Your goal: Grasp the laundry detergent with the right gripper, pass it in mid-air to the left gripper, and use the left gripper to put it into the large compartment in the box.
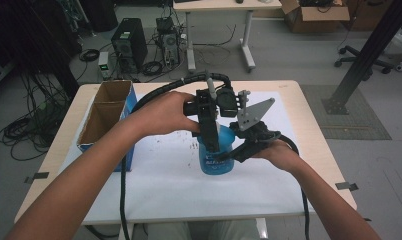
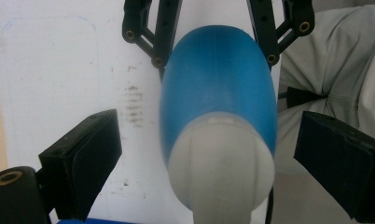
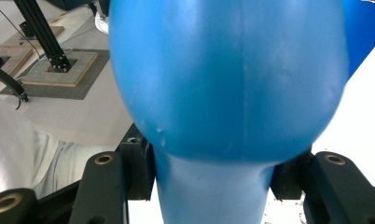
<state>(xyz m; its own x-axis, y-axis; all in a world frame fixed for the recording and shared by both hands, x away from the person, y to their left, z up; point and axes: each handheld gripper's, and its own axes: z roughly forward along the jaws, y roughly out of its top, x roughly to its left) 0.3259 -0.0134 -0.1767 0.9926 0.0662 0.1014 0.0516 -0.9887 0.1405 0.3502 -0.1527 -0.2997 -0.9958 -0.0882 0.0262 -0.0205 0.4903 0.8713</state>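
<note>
A blue plastic bottle (image 1: 216, 159) with a whitish cap (image 2: 220, 175) stands over the white sheet in the middle of the table. From the bottle's right, my right gripper (image 1: 235, 152) comes in and is shut on it. In the right gripper view the black jaws of that gripper (image 3: 209, 184) clamp a narrow part of the blue bottle (image 3: 223, 79). My left gripper (image 1: 210, 140) points down over the bottle's top. Its pads (image 2: 85, 161) stand wide on either side of the cap without touching it, so the left gripper (image 2: 209, 156) is open.
An open cardboard box (image 1: 106, 112) in a blue sleeve stands at the table's left edge. A white sheet (image 1: 164, 190) covers the tabletop and bears dark smudges. The person's light trousers (image 2: 325, 60) lie at the near edge. Computer towers (image 1: 130, 42) and cables sit on the floor beyond.
</note>
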